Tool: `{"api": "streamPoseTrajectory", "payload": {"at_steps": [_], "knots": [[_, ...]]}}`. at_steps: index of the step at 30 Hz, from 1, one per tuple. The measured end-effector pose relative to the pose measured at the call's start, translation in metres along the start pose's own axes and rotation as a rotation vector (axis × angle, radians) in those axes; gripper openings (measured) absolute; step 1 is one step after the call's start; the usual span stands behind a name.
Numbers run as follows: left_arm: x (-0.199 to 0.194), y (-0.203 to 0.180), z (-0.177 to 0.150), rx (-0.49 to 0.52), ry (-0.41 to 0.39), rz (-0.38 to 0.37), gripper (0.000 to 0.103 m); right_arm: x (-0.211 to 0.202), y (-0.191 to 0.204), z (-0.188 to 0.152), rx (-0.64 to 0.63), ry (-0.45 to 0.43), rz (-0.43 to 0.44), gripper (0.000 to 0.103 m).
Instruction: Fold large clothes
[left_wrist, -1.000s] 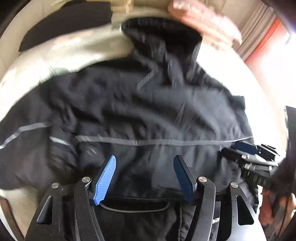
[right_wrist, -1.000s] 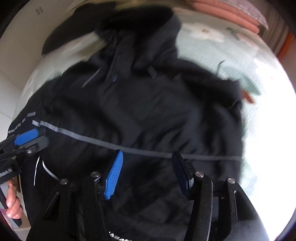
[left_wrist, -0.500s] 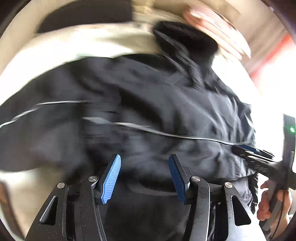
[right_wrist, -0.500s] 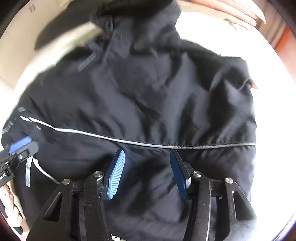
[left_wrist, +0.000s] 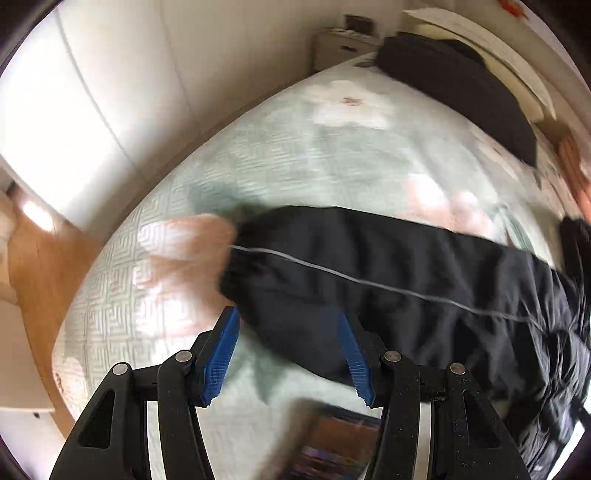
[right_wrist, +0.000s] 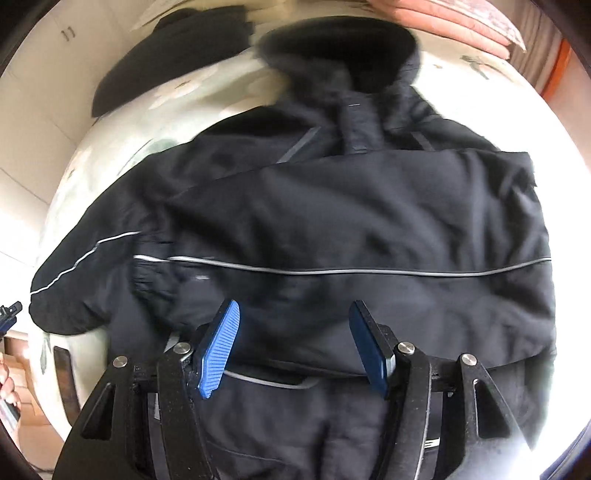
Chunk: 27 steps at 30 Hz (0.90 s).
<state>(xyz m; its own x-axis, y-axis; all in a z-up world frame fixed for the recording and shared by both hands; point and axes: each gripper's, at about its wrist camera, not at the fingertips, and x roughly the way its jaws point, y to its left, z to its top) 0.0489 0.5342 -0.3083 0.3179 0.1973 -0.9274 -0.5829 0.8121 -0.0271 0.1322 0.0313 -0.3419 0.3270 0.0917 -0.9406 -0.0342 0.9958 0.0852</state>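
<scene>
Sleeve (left_wrist: 369, 280) of the black jacket (right_wrist: 351, 221) stretches crosswise just beyond my left gripper (left_wrist: 290, 354), whose half-spread jaws grip nothing.

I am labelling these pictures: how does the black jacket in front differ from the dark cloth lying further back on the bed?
The jacket carries thin grey stripes; the dark cloth looks plain. The jacket lies spread wide with one sleeve stretched out sideways; the cloth is a smaller, compact shape. Both are dark and rest on the pale flowered bedcover.

Two wrist fisheyes, steeply downward, close above the shared black jacket (right_wrist: 351, 221).
</scene>
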Motion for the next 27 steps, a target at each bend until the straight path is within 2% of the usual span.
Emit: {"api": "streamPoseTrajectory", "payload": {"at_steps": [5, 9, 13, 16, 19, 23, 27], "knots": [[0.042, 0.036, 0.009, -0.175, 0.072, -0.111, 0.057, 0.015, 0.048, 0.004, -0.024, 0.004, 0.003, 0.066], [0.075, 0.061, 0.007, -0.308, 0.117, -0.265, 0.058, 0.021, 0.076, 0.006, -0.051, 0.013, 0.006, 0.066], [0.091, 0.059, 0.005, -0.324, 0.144, -0.316, 0.058, 0.025, 0.091, 0.009, -0.077, 0.019, -0.005, 0.066], [0.093, 0.052, 0.005, -0.304, 0.132, -0.315, 0.060, 0.029, 0.098, 0.011, -0.085, 0.023, -0.014, 0.066], [0.096, 0.040, 0.008, -0.264, 0.126, -0.278, 0.060, 0.029, 0.098, 0.012, -0.077, 0.021, -0.014, 0.066], [0.094, 0.025, 0.011, -0.205, 0.102, -0.212, 0.043, 0.031, 0.093, 0.013, -0.058, 0.024, -0.012, 0.066], [0.078, 0.017, 0.011, -0.184, 0.048, -0.211, 0.026, 0.031, 0.083, 0.010, -0.054, 0.029, -0.010, 0.066]]}}
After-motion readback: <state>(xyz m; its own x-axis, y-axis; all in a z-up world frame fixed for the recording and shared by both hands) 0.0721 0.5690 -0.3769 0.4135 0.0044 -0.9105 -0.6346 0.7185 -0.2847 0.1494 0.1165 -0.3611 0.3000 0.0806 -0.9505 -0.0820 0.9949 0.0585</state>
